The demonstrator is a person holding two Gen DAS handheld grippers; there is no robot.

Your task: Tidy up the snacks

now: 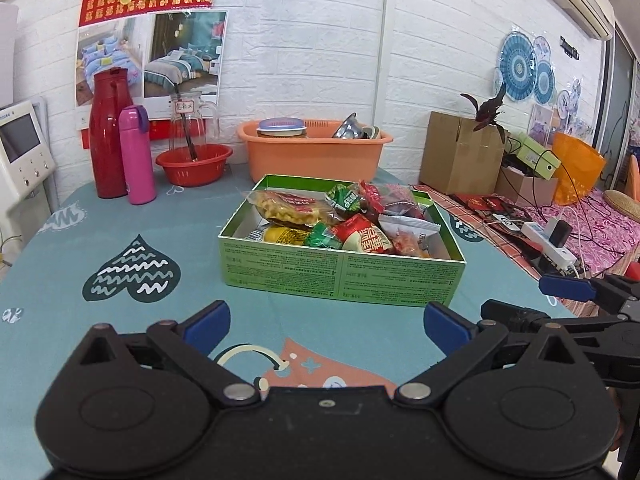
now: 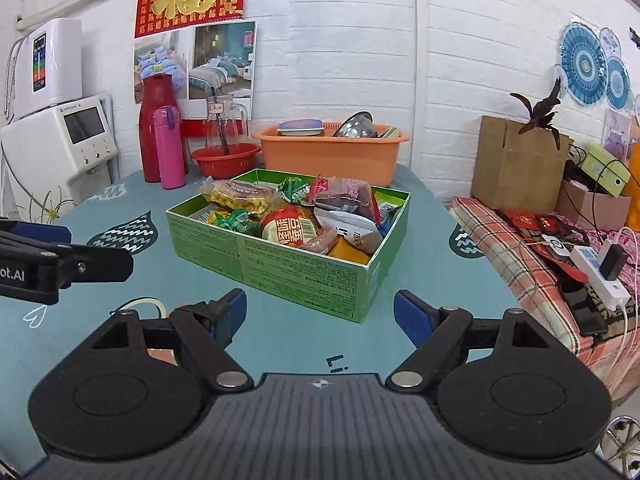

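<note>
Green cardboard box (image 1: 340, 276) mid-table on the teal tablecloth (image 1: 60, 312), heaped with snack packets (image 1: 362, 236) (none loose on the cloth). Left gripper (image 1: 326, 320) and right gripper (image 2: 320, 310) just short of the box, fingers wide, empty. Judged: sorting done or not yet begun; next, a packet or the box's wall.

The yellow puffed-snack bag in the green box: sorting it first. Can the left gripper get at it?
Probably yes: the left gripper is open, the yellow puffed-snack bag lies uncovered atop the green cardboard box.
</note>
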